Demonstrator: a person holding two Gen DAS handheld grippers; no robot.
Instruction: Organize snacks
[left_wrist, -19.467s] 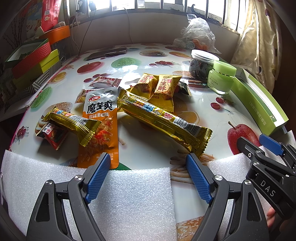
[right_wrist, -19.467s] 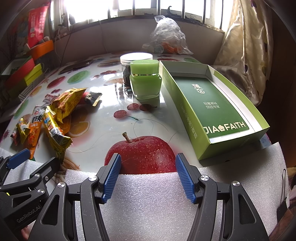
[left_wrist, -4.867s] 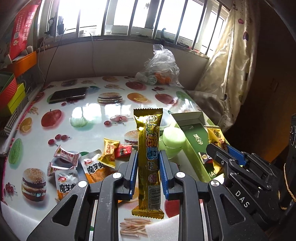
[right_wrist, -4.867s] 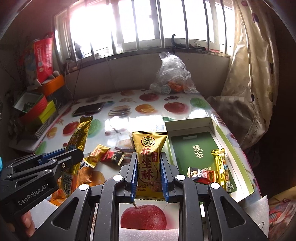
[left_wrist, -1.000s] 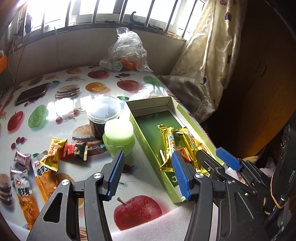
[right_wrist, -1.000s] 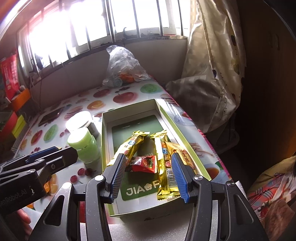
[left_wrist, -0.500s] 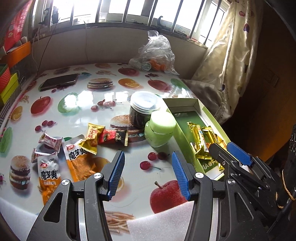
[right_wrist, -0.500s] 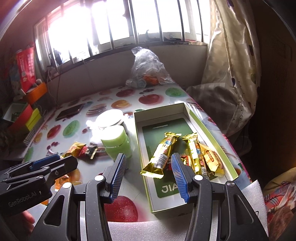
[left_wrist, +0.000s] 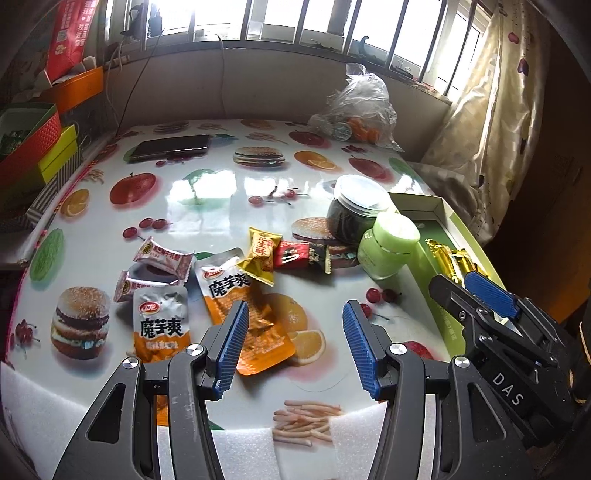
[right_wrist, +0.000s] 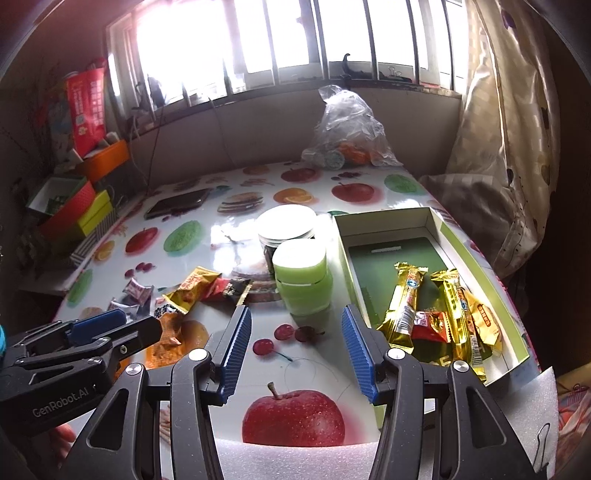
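Note:
My left gripper (left_wrist: 295, 338) is open and holds nothing, hovering above the near end of an orange konjac packet (left_wrist: 246, 309). Left of it lie a second konjac packet (left_wrist: 160, 325), two pink-and-white candies (left_wrist: 162, 254), a small gold peanut-crisp bag (left_wrist: 260, 254) and a red-and-black wrapper (left_wrist: 301, 254). My right gripper (right_wrist: 295, 345) is open and empty above the cherry print, in front of the green jar (right_wrist: 301, 280). The green box (right_wrist: 480, 291) at the right contains gold snack bars (right_wrist: 404, 299) and a red candy (right_wrist: 430, 325).
A dark jar with a white lid (left_wrist: 358, 212) stands behind the green jar (left_wrist: 391, 245). A phone (left_wrist: 171, 147) and a clear plastic bag (left_wrist: 360, 107) lie at the far side. Stacked coloured boxes (left_wrist: 29, 147) stand at the left. White foam (right_wrist: 295, 461) lines the table's near edge.
Both grippers have swung left, away from the green box and toward the loose snacks. The packets now sit in front of the left gripper. Both stay open.

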